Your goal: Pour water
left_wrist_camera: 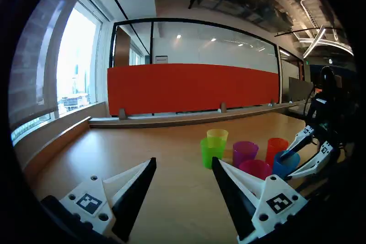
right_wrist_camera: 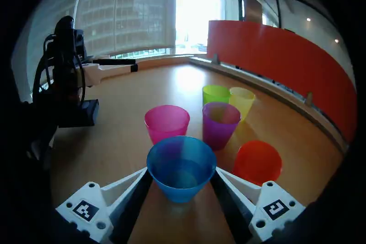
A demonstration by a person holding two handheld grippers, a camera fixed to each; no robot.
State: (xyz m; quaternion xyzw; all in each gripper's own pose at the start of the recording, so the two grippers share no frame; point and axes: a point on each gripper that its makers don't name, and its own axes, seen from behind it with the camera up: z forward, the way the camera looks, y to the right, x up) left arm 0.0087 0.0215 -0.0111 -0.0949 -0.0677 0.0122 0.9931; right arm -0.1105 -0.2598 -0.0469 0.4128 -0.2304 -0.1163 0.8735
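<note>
1. Left gripper view: the wooden table [left_wrist_camera: 174, 138] spreads wide and bare ahead of the left gripper [left_wrist_camera: 183, 170]. It runs to a raised edge strip on that claw's far left and to the red partition [left_wrist_camera: 192, 88] across the far end.
2. The window [left_wrist_camera: 75, 67] stands beyond the left edge strip.
3. The left gripper's fingers stand wide apart with nothing between them. There is open tabletop straight ahead and to their left, and the cups cluster ahead to their right.
4. The right gripper [right_wrist_camera: 181, 173] is clamped on the blue cup [right_wrist_camera: 181, 164], one finger pressing each side of it.
5. Right gripper view: the other cups stand upright and close together.
   - The pink cup [right_wrist_camera: 167, 122] is just ahead-left of the claw.
   - The purple cup [right_wrist_camera: 221, 122] is just ahead-right.
   - The orange cup [right_wrist_camera: 257, 161] is just beside the right finger.
   - The green cup [right_wrist_camera: 216, 94] and the yellow cup [right_wrist_camera: 241, 100] are farther on, behind the purple one.
   - Bare table lies left of the pink cup.
6. A little water [right_wrist_camera: 180, 177] sits low in the blue cup.
</note>
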